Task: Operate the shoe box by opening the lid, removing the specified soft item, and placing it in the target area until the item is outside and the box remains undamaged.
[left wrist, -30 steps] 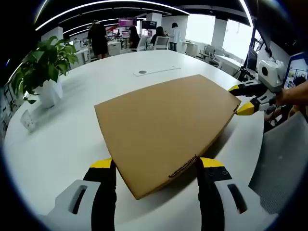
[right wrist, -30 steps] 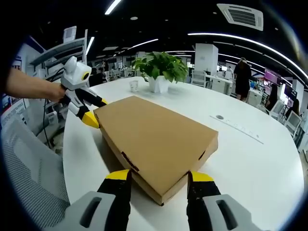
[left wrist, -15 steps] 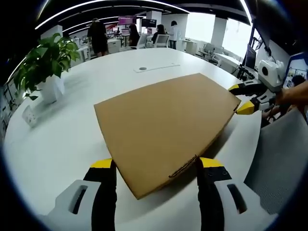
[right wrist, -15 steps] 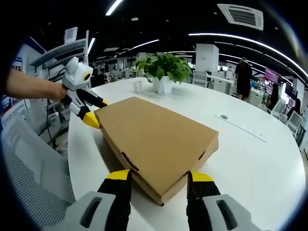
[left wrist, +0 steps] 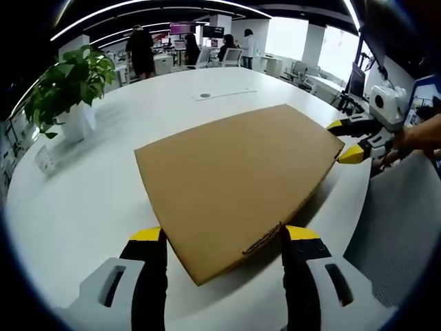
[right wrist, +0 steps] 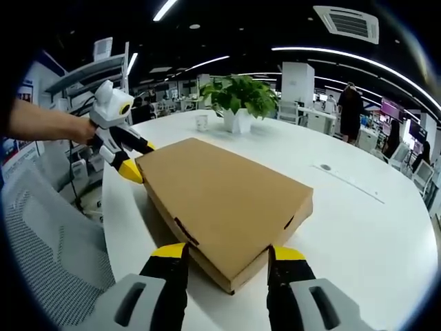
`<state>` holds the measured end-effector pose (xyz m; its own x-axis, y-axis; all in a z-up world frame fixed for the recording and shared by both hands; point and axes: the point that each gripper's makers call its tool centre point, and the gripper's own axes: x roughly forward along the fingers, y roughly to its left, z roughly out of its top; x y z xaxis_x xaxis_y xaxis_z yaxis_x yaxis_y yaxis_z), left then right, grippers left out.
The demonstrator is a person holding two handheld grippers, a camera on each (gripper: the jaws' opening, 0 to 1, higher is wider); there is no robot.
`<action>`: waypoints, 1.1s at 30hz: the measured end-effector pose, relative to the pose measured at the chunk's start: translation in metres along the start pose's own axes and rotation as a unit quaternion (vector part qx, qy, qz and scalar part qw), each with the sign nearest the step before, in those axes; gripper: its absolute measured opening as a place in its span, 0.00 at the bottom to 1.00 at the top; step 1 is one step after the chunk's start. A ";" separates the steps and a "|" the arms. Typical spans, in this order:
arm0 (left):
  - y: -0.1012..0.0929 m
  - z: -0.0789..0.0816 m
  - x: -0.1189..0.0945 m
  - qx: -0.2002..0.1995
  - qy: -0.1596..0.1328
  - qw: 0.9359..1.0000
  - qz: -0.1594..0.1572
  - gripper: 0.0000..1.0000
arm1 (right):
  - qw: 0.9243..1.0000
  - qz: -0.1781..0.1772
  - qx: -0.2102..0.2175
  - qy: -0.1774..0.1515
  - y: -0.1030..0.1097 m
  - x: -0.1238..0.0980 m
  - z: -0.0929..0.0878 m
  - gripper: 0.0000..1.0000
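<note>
Flat brown cardboard box, lid down, lies on the round white desk, near the edge where a grey mesh chair stands.

Left claw: jaws spread, straddling one corner of the box, a yellow-tipped jaw on each side of it. Can't tell if the tips touch the cardboard. Right gripper view shows this same claw at the far-left corner of the box, a hand on its grip.

Right claw: also spread, straddling the opposite corner, box edge between the jaws; a slot tab shows on each side wall near that corner. Left gripper view shows it at the box's far-right corner, yellow tips either side of the corner, a hand behind it.

Bkgd: potted plant in a white pot on the desk, well apart from the box, w/ a small white cup near it. Round grommet in the desk top beyond the box. People and office chairs further off in an open office; ceiling strip lights.
</note>
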<state>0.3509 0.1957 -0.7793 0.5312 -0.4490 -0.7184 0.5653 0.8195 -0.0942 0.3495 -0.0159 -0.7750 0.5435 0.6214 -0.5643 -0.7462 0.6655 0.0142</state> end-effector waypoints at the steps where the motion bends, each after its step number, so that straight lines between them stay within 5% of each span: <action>1: 0.000 -0.001 -0.001 0.000 0.000 1.000 0.000 0.68 | 1.000 0.000 0.000 0.000 0.001 0.000 0.000 0.42; 33: 0.000 0.004 -0.017 -0.023 -0.007 0.999 -0.022 0.70 | 0.999 0.005 0.046 -0.029 0.009 -0.013 0.016 0.43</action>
<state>0.3444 0.2016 -0.7647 0.5151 -0.4899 -0.7034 0.5588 0.8141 -0.1578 0.3419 -0.0116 -0.7546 0.5597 0.6487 -0.5156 -0.7147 0.6928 0.0959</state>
